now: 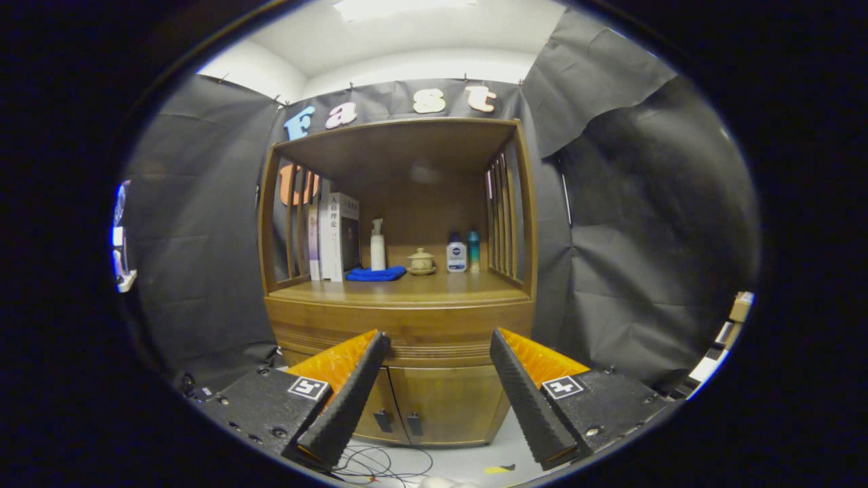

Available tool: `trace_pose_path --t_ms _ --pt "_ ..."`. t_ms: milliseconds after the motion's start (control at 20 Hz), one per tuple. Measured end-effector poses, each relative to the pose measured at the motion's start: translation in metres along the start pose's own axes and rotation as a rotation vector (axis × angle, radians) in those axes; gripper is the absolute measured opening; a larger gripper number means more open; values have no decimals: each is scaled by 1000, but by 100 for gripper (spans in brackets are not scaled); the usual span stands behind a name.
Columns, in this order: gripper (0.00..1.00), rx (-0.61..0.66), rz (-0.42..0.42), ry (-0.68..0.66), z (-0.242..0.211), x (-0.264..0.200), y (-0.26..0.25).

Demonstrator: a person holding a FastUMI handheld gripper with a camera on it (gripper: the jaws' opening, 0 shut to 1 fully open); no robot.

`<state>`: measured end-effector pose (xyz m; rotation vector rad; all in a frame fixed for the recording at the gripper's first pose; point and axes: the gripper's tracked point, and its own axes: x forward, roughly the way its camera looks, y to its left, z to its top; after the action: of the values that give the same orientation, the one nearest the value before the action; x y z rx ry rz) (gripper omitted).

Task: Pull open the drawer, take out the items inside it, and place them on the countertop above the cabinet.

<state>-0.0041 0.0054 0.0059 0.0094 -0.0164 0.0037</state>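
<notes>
Hand-held gripper (439, 346) spread wide, holding nothing, facing closed ribbed wooden drawer (400, 330) beneath wooden surface (407, 288) of brown wooden cabinet (444, 400).

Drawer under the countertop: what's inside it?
Nothing inside shows: the drawer is closed, its front hiding the contents. The open claw hangs before it, touching nothing.

Brown wooden cabinet (400, 325), blue cloth (375, 274), white spray bottle (377, 245).

A bright ceiling light (403, 8) glares from above; the cabinet (400, 271) is sharp, its shelf recess shadowed, and straight lines bow outward toward the sides.
</notes>
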Motion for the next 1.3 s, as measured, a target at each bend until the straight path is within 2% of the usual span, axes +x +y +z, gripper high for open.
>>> trace_pose_path --t_ms 300,550,800,950,1250,1300 --pt "99 0 27 16 -11 26 26" --pt "99 -22 25 17 -27 73 56" --pt "100 -16 41 85 -63 136 88" --pt "100 -3 25 115 -86 161 93" --pt "99 -37 -13 142 -105 179 94" --pt "95 -54 -18 150 -107 181 89"
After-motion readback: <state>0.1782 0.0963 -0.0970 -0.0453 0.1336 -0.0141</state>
